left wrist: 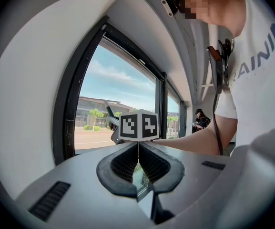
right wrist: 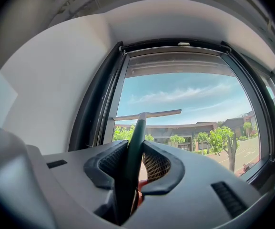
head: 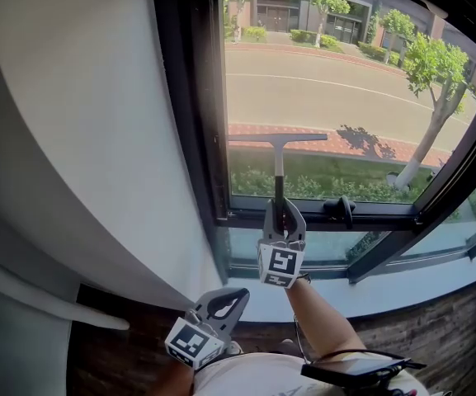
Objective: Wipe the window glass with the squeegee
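The squeegee (head: 278, 150) has a dark handle and a thin flat blade (head: 277, 139) that lies level against the lower part of the window glass (head: 336, 81). My right gripper (head: 282, 214) is shut on the squeegee's handle (right wrist: 133, 149), just above the sill; the blade (right wrist: 147, 114) shows ahead of the jaws against the sky. My left gripper (head: 225, 304) hangs lower left, away from the window, shut with nothing in it (left wrist: 138, 161). From the left gripper view the right gripper's marker cube (left wrist: 139, 125) is straight ahead.
A black window frame (head: 195, 97) borders the glass, with a latch handle (head: 342, 209) on the bottom rail and a white wall (head: 81, 122) to the left. A person's forearm (head: 316, 312) reaches up from below. Another person (left wrist: 200, 119) stands far down the room.
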Available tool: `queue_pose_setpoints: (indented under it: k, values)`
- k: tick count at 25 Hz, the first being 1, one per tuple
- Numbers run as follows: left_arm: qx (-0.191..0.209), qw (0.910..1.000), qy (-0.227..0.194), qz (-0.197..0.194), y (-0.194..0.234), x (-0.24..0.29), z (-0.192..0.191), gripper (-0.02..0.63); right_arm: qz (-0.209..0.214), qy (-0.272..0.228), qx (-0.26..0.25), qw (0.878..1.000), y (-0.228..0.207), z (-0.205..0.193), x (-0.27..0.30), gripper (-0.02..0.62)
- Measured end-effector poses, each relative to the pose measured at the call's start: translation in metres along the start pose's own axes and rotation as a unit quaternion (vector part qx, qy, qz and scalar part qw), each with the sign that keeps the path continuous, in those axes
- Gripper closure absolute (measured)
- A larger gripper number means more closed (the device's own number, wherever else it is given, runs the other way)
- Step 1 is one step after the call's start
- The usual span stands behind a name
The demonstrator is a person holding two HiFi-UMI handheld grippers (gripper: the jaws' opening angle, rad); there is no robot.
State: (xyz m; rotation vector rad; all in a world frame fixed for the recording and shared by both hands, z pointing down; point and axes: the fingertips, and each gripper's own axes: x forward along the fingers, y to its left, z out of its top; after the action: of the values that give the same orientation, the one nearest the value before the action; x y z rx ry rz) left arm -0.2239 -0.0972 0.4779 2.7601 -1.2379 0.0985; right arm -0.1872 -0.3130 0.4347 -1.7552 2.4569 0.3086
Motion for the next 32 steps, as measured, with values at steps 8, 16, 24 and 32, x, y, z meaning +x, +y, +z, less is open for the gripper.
queue_pose_setpoints:
  k: [8,16,24,32]
  values:
    - [-0.003,1.0000,0.003,0.000,-0.002,-0.003,-0.003,0.584,0.001,0.042,0.014,0.999,0.006,-0.038,-0.014,0.495]
    - [-0.003,1.0000,0.008,-0.002,-0.004,-0.004,-0.007,0.584,-0.001,0.079,0.029,0.996,0.011,-0.070,-0.025,0.495]
    - [-0.004,0.9998,0.020,0.001,-0.005,-0.013,-0.012,0.583,-0.012,0.109,0.056,0.992,0.016,-0.103,-0.035,0.495]
    - [-0.002,0.9995,0.031,0.003,-0.003,-0.017,-0.019,0.584,-0.012,0.146,0.065,0.987,0.019,-0.142,-0.044,0.495]
